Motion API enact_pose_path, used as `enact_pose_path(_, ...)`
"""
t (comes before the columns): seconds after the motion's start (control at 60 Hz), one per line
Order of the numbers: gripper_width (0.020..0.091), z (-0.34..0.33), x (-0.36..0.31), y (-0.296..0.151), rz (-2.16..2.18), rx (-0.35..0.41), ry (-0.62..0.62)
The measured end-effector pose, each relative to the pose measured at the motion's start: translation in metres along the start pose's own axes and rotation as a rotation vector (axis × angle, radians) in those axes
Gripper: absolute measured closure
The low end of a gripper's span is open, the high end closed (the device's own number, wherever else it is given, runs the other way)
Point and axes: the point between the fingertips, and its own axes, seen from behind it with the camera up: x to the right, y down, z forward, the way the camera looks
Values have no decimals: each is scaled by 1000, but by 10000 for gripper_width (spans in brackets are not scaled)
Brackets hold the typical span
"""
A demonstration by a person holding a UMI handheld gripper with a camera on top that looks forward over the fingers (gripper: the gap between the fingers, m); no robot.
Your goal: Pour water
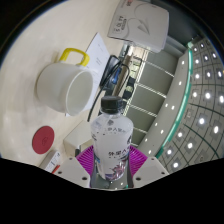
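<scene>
Handheld two-finger gripper (112, 168) seen from its own camera, dark grey to black finger bodies at either side, magenta pads (88, 159) on the inner faces, pad surfaces ribbed with fine horizontal ridges, outer finger edges angled outward

I see my gripper (112, 170) clamped on a clear water bottle (111, 143) with a black cap, upright between both pads. Beyond it on the white surface (30, 60) stands a white mug (65, 85) with a yellow handle, a red disc (43, 140) nearby.
</scene>
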Motion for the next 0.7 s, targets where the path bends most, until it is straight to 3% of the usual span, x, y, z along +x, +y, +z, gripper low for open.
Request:
enact_pose_path(0.15,677,-13,12,13,470,-11,-109)
enact_pose_path(0.35,676,-23,28,20,1088,52,-237)
enact_pose_path(0.5,676,-26,5,16,1427,103,-363)
enact_pose_path(0.7,676,-22,-60,-2,1677,109,-510)
